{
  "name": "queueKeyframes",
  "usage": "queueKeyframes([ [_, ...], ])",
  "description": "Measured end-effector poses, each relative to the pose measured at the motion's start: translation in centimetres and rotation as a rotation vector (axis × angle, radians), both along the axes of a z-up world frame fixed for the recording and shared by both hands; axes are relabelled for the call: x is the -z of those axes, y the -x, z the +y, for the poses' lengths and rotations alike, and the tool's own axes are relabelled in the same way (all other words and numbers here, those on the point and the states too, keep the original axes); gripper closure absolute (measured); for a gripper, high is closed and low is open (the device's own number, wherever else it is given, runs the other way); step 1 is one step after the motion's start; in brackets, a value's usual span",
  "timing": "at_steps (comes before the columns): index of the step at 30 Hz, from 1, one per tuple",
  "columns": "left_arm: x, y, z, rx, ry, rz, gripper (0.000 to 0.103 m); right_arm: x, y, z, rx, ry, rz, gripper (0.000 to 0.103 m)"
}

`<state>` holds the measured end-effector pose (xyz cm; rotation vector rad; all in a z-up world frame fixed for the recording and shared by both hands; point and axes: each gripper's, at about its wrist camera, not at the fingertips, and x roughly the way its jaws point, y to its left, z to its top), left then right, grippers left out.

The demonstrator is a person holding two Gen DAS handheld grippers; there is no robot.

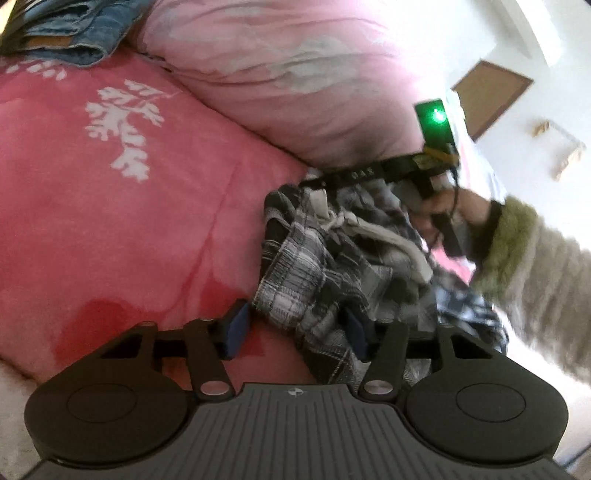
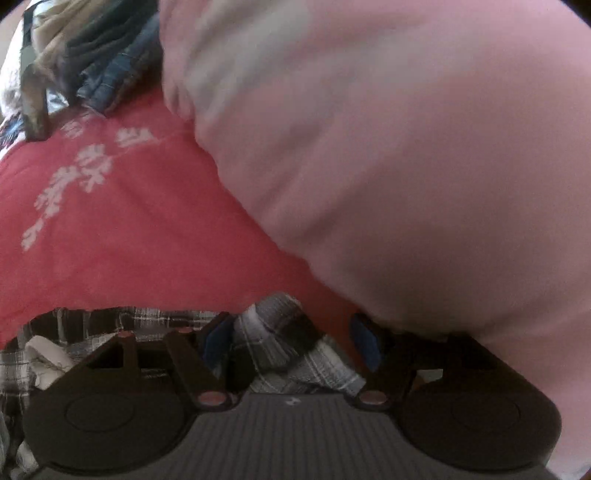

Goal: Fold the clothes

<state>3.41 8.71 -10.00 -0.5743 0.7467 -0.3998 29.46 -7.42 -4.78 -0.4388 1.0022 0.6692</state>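
A crumpled black, grey and white plaid garment (image 1: 325, 266) with a pale drawstring lies on a red bedspread (image 1: 110, 221). My left gripper (image 1: 295, 326) stands open at its near edge. The cloth reaches in between the blue pads and lies against the right pad (image 1: 356, 330), clear of the left one. Beyond the garment a hand (image 1: 465, 210) in a fuzzy sleeve holds the right gripper, its green light (image 1: 437, 117) glowing. In the right wrist view my right gripper (image 2: 291, 341) is open over a raised plaid fold (image 2: 273, 332); red bedspread shows beside the right pad.
A bulky pale pink quilt (image 1: 295, 74) is heaped behind the garment and fills the right of the right wrist view (image 2: 406, 166). Folded denim (image 1: 74, 33) and other clothes (image 2: 92, 55) sit at the far left. A white wall (image 1: 535, 110) rises at the right.
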Motion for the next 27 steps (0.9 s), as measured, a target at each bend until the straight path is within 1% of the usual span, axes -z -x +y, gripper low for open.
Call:
queueKeyframes([
  [1, 0.0, 0.0, 0.0, -0.006, 0.001, -0.003, 0.052, -0.1, 0.2, -0.2, 0.015, -0.010, 0.017, 0.031],
  [2, 0.0, 0.1, -0.1, -0.011, 0.002, -0.006, 0.055, -0.3, 0.3, -0.3, 0.018, -0.014, 0.036, 0.034],
  [3, 0.0, 0.2, -0.1, -0.016, 0.002, -0.009, 0.055, -0.4, 0.4, -0.5, 0.018, -0.015, 0.056, 0.035],
  [6, 0.2, -0.1, -0.3, -0.041, 0.013, -0.010, 0.059, -0.7, 0.6, -0.7, 0.028, -0.010, 0.085, 0.038],
  [7, 0.3, -0.1, -0.4, -0.054, 0.015, -0.009, 0.062, -0.7, 0.5, -0.8, 0.046, -0.021, 0.099, 0.043],
  [9, 0.0, 0.2, -0.4, -0.090, 0.004, -0.017, 0.065, -0.8, 1.1, -0.7, 0.077, -0.036, 0.077, 0.053],
  [10, -0.2, 0.3, -0.3, -0.108, -0.001, -0.021, 0.068, -1.1, 1.6, -0.4, 0.078, -0.035, 0.050, 0.065],
  [11, -0.4, 0.5, -0.3, -0.125, -0.007, -0.026, 0.069, -1.6, 2.2, -0.1, 0.074, -0.031, 0.019, 0.074],
  [14, -0.9, 1.0, 0.1, -0.175, -0.025, -0.043, 0.071, -3.0, 3.9, 1.0, 0.062, -0.019, -0.075, 0.078],
  [18, -1.6, 1.8, 2.1, -0.211, -0.004, -0.060, 0.071, -6.3, 5.3, 1.9, 0.041, -0.063, -0.173, 0.079],
  [24, -3.0, 3.5, 5.9, -0.332, 0.018, -0.097, 0.072, -9.5, 5.5, 7.5, -0.087, -0.109, -0.278, 0.079],
  [27, -4.0, 4.0, 7.4, -0.396, 0.014, -0.120, 0.072, -10.0, 5.1, 10.8, -0.149, -0.137, -0.301, 0.079],
])
